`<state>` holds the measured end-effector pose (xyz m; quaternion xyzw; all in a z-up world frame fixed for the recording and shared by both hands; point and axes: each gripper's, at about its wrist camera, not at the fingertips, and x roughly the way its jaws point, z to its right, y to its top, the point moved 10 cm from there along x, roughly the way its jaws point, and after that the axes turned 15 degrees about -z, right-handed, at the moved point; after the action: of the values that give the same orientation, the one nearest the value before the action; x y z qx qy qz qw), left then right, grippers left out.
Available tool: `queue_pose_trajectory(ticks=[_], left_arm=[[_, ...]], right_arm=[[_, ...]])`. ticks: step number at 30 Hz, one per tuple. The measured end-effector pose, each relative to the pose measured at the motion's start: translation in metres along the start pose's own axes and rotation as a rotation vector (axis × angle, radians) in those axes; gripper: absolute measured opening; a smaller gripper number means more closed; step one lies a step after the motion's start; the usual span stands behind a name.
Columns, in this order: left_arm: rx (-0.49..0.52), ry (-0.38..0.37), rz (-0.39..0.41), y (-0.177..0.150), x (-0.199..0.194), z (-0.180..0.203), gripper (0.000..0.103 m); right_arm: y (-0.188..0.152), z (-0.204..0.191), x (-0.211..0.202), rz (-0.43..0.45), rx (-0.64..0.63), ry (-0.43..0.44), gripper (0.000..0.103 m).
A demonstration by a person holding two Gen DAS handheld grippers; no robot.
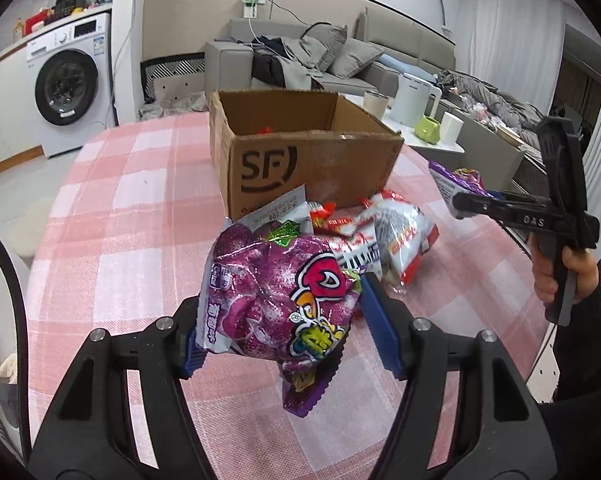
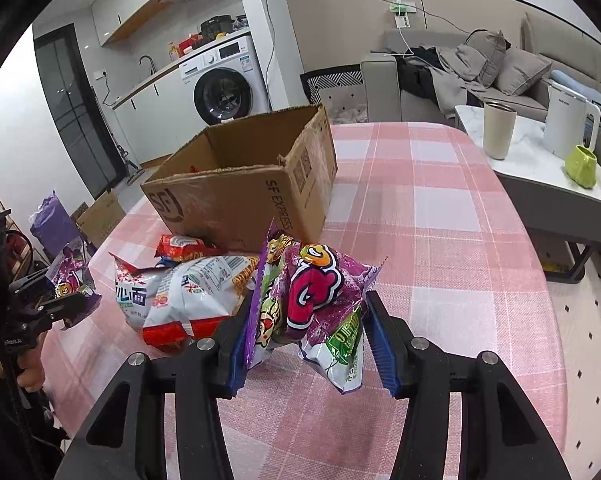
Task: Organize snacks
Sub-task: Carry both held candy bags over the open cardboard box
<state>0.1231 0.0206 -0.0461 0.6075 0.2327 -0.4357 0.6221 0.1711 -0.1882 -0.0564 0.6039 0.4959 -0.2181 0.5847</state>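
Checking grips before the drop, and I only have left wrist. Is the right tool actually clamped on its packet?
Observer: Yes. The right tool has both pads on a purple packet, held above the tablecloth.
Operator: Anything on the table past the box's far side?
Observer: No. Beyond the cardboard box, on its SF EXPRESS side, the cloth is bare to the edge.

Snack pile (image 1: pixel 364 236) crowds the open box (image 1: pixel 300 152); checked tablecloth (image 1: pixel 140 216) alongside lies free.
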Motion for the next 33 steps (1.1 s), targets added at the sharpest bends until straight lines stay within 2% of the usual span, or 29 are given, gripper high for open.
queue_pose_trajectory(ticks=[15,33], left_arm=[[-0.023,0.033,0.092,0.056,-0.027,0.004,0.065],[-0.016,0.037,0.123,0.127,-0.007,0.016,0.065]], right_arm=[[0.029,-0.029,-0.024,0.068,-0.047,0.019,0.052],[0.071,-0.044,-0.021,0.098,-0.037,0.06,0.052]])
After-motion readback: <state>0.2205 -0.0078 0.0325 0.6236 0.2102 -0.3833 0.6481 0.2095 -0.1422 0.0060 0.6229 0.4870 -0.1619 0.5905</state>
